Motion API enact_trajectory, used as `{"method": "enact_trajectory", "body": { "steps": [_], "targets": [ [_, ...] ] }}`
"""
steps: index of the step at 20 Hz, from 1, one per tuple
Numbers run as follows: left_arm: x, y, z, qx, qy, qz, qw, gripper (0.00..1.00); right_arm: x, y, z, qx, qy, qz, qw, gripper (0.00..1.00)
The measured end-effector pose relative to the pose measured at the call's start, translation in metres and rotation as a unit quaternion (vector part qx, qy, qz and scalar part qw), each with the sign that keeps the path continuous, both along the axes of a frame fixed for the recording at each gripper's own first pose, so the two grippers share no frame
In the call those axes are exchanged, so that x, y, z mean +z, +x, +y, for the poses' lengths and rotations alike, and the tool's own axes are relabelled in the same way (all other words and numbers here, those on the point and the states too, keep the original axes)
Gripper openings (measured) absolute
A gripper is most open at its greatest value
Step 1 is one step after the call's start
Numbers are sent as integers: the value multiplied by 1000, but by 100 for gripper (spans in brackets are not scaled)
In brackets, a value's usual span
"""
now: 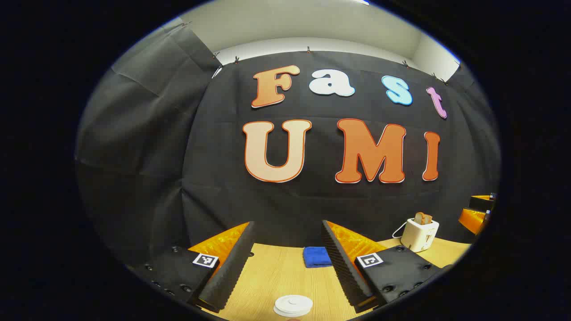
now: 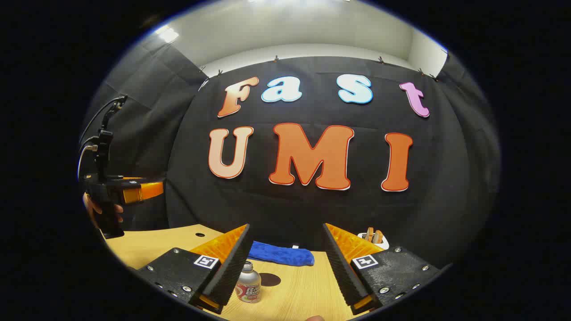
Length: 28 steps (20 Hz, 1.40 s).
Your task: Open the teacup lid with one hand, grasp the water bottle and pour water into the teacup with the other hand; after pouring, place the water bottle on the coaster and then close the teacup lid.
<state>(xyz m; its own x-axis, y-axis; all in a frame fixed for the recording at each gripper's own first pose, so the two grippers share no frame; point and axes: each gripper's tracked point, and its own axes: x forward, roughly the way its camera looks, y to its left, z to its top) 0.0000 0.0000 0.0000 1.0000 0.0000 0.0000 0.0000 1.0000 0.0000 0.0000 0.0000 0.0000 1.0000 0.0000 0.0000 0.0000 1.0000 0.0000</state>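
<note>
A wooden table (image 1: 276, 272) fronts a black cloth wall. My left gripper (image 1: 287, 263) hovers above the white teacup lid (image 1: 293, 305), jaws spread, ready to lift it. My right gripper (image 2: 285, 267), jaws spread, faces the water bottle (image 2: 248, 282); beyond the bottle lie the dark coaster (image 2: 270, 279) and a blue cloth (image 2: 281, 255).

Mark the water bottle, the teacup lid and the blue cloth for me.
water bottle (image 2: 248, 287), right gripper view, on the labelled body below the cap.
teacup lid (image 1: 293, 305), left gripper view, on the white top face.
blue cloth (image 2: 281, 255), right gripper view, on the middle of the folded fabric.
</note>
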Motion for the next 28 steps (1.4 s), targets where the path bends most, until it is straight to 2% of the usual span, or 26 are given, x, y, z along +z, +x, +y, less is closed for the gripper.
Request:
{"method": "enact_trajectory", "body": {
  "steps": [2,4,11,12,14,19,23,24,28],
  "targets": [
    [5,2,4,4,5,1,1000,94,2,3,-1,-4,0,-4,1000,93],
    [9,0,4,3,2,0,1000,97,4,4,5,3,12,-4,1000,93],
    [6,-8,7,-1,-1,14,1000,94,9,6,16,15,16,-6,1000,93],
    [4,-8,8,0,0,17,1000,100,9,6,17,15,18,-5,1000,93],
    [1,-10,7,-3,-4,21,1000,100,9,6,20,17,22,-4,1000,93],
    [-35,-11,10,-9,-8,54,998,100,-1,8,19,10,15,3,1000,96],
    [-63,-11,5,-23,15,69,997,100,-24,7,26,19,19,25,999,97],
    [-70,-10,2,-28,18,73,997,94,-29,7,27,19,19,29,999,97],
    [-96,-11,-7,-46,19,86,995,100,-51,8,32,25,23,47,998,97]
  ]
}}
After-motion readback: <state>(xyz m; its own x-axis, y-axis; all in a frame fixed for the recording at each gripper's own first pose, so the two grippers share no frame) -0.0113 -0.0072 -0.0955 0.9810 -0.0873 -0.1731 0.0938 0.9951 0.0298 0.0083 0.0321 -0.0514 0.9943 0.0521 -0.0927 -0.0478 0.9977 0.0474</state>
